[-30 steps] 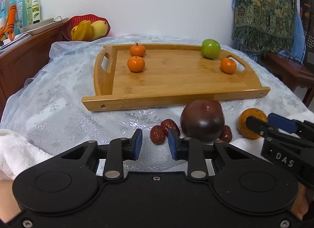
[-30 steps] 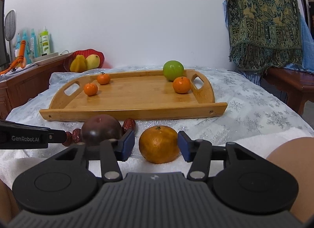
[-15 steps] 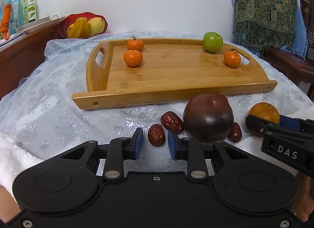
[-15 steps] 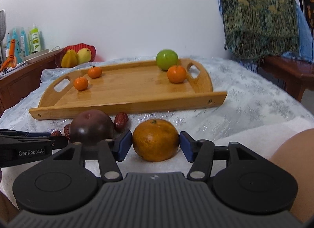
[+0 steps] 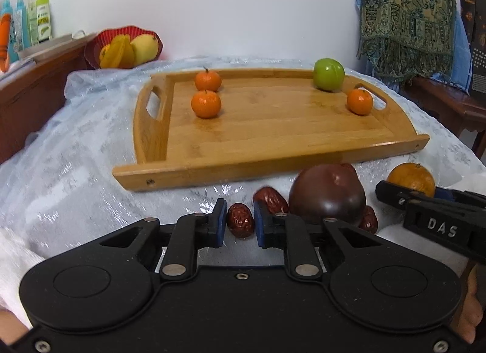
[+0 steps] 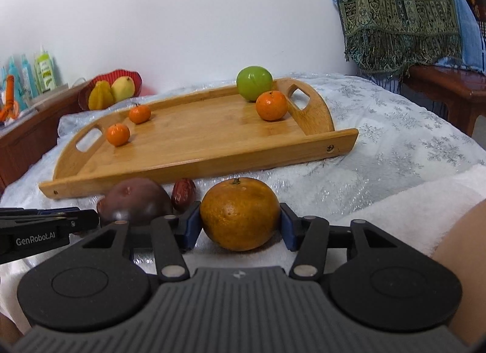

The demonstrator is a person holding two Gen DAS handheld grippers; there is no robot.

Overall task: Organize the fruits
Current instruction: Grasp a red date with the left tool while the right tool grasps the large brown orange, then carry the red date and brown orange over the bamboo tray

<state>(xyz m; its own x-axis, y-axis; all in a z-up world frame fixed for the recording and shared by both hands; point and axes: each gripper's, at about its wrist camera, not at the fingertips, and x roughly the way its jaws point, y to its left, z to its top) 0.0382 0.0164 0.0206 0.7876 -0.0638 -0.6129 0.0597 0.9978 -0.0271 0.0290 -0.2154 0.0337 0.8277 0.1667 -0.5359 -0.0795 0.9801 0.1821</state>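
A wooden tray (image 5: pixel 273 152) (image 6: pixel 197 164) holds three small tangerines (image 5: pixel 206 103) and a green apple (image 5: pixel 328 74) (image 6: pixel 254 83). In front of it lie red dates, a dark purple fruit (image 5: pixel 327 199) (image 6: pixel 135 201) and a large orange (image 5: pixel 411 177) (image 6: pixel 240 213). My left gripper (image 5: pixel 240 223) has its blue pads on either side of one red date (image 5: pixel 240 224), touching or nearly touching it. My right gripper (image 6: pixel 240 225) has its pads against both sides of the large orange, which rests on the cloth.
A red bowl of yellow fruit (image 5: pixel 127 47) and bottles (image 5: pixel 39 23) stand on a wooden cabinet at the left. A patterned cloth (image 5: pixel 407 15) hangs over furniture at the right. A white towel (image 6: pixel 410 198) lies at the table's near edge.
Both grippers moved forward. The left pads came around the red date. The right jaws closed from a wide gap onto the sides of the large orange.
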